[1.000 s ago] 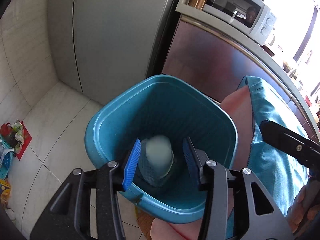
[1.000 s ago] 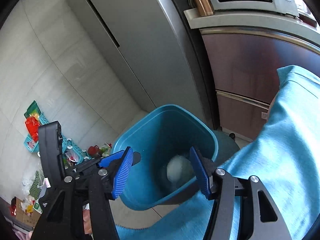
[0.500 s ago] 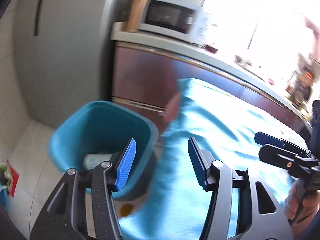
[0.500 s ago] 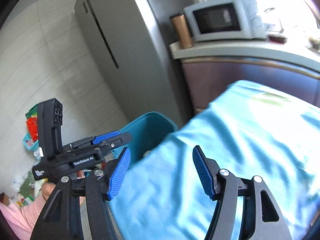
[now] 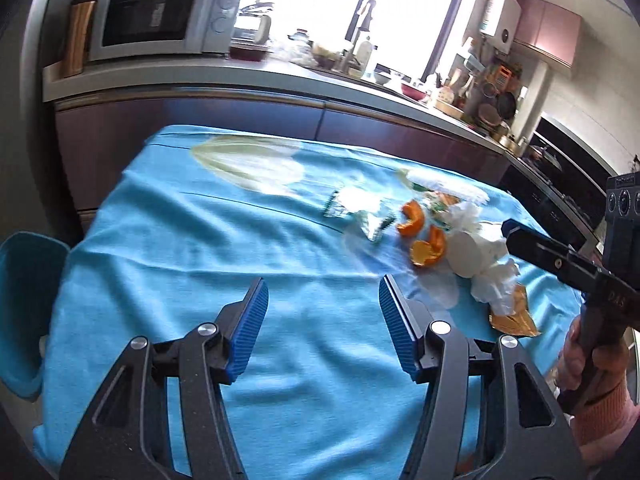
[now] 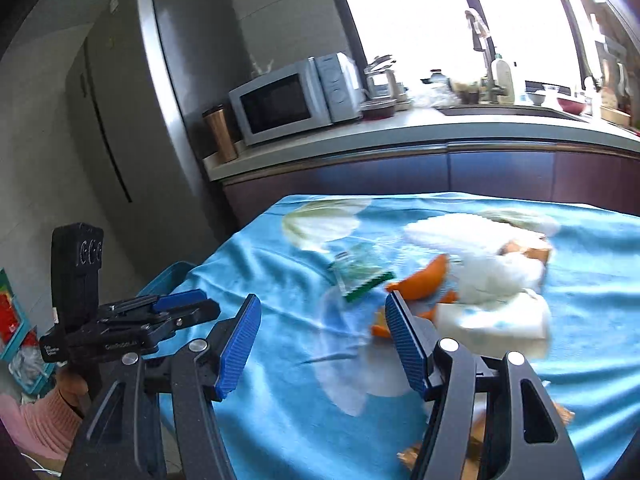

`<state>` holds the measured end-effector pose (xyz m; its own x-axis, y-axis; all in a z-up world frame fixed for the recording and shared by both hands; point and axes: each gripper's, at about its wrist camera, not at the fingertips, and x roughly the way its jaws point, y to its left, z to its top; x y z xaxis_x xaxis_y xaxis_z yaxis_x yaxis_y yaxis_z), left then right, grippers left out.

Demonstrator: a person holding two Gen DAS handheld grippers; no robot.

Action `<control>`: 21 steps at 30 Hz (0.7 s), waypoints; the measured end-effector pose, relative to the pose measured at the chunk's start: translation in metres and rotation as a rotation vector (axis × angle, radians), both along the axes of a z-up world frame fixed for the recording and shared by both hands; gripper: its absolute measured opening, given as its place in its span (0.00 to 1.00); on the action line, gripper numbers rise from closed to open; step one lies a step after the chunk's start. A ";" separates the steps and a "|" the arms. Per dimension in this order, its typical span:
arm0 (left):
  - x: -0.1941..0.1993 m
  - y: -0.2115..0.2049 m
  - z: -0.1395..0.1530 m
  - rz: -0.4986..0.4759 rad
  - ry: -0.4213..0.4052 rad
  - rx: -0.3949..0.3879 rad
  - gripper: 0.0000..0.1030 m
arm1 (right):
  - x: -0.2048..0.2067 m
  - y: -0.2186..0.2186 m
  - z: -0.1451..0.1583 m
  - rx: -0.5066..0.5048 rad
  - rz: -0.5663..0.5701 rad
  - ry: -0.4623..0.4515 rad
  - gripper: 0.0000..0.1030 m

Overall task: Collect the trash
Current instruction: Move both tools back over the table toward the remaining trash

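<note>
Orange peels [image 5: 416, 224], white tissues [image 5: 494, 276], clear wrapper [image 5: 362, 210] (crumpled) clustered on blue cloth [image 5: 200, 240].

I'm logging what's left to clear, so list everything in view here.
tablecloth: one, blue, covering the table
orange peel: several pieces, orange, on the cloth
tissue: crumpled, white, beside the peel
wrapper: one, clear with green edge, mid-cloth
bin: one, teal, at the table's end
microwave: one, silver, on the counter
fridge: one, grey, beside the counter
left gripper: open, empty
right gripper: open, empty
</note>
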<state>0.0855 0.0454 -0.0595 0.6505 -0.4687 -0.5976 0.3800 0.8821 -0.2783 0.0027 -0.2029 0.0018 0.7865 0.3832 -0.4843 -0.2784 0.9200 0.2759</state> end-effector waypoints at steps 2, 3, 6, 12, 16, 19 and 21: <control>-0.005 -0.026 -0.002 -0.065 0.010 -0.008 0.56 | 0.000 -0.023 0.000 0.009 -0.062 -0.008 0.61; -0.003 -0.034 -0.004 -0.093 0.017 -0.013 0.56 | 0.004 -0.032 -0.001 0.016 -0.091 -0.006 0.61; -0.007 -0.066 -0.007 -0.188 0.040 -0.036 0.56 | 0.008 -0.060 -0.007 0.042 -0.165 0.016 0.61; -0.014 -0.128 -0.012 -0.334 0.072 -0.036 0.61 | 0.025 -0.084 -0.028 0.079 -0.183 0.077 0.60; -0.010 -0.160 -0.019 -0.384 0.102 -0.021 0.62 | 0.028 -0.084 -0.036 0.098 -0.143 0.090 0.55; -0.006 -0.176 -0.025 -0.396 0.125 -0.005 0.62 | 0.029 -0.080 -0.038 0.092 -0.121 0.089 0.51; -0.001 -0.185 -0.031 -0.388 0.150 0.016 0.58 | 0.030 -0.080 -0.039 0.096 -0.107 0.091 0.47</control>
<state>0.0842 -0.1397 -0.0905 0.3327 -0.6518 -0.6815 0.6415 0.6861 -0.3430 0.0329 -0.2831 -0.0368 0.7799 0.3477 -0.5205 -0.1505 0.9113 0.3833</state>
